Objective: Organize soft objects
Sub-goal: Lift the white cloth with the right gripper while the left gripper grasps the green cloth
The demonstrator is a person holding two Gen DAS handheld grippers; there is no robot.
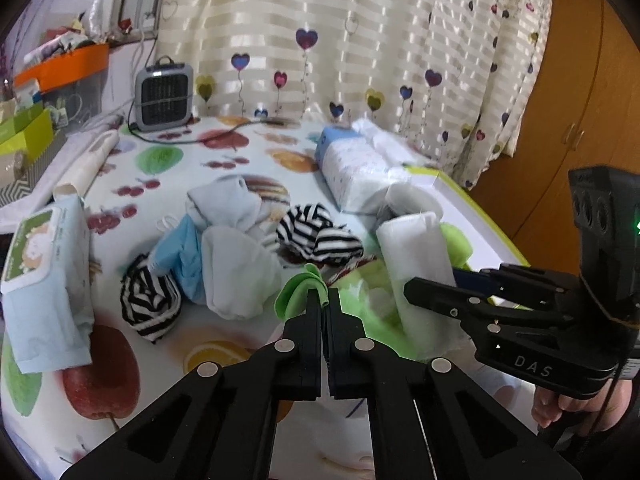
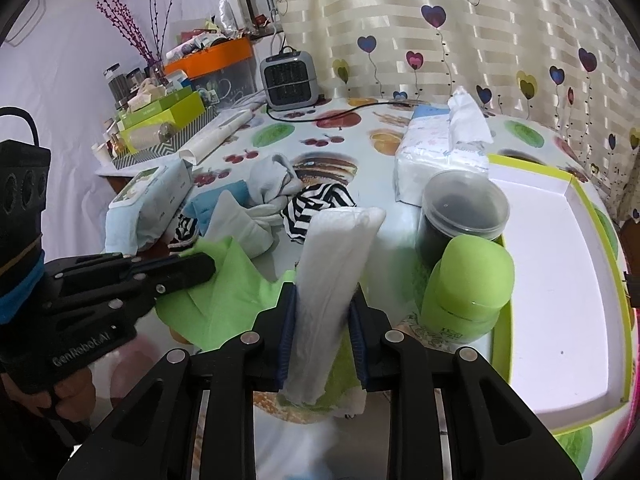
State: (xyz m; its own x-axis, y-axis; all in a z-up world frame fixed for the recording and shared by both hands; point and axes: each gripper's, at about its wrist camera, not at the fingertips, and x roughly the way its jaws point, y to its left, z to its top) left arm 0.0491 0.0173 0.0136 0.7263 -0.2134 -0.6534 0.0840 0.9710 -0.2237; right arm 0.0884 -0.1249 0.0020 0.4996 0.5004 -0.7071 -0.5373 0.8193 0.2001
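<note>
Pinching the green cloth, the left gripper should be lifting gently while the right gripper is clamping the white pad.

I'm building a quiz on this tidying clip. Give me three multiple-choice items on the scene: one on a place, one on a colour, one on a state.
1. Where is the small heater?
A. at the table's far edge by the curtain
B. inside the tray
C. on the floor

2. What colour is the cloth in the left gripper?
A. red
B. green
C. striped

3. What is the right gripper doing?
A. hanging open
B. clamping the white folded pad
C. holding a jar

Answers: A, it stands at the back before the curtain; B, closed fingers pinch a green fold; B, both blue pads press the pad's sides.
</note>
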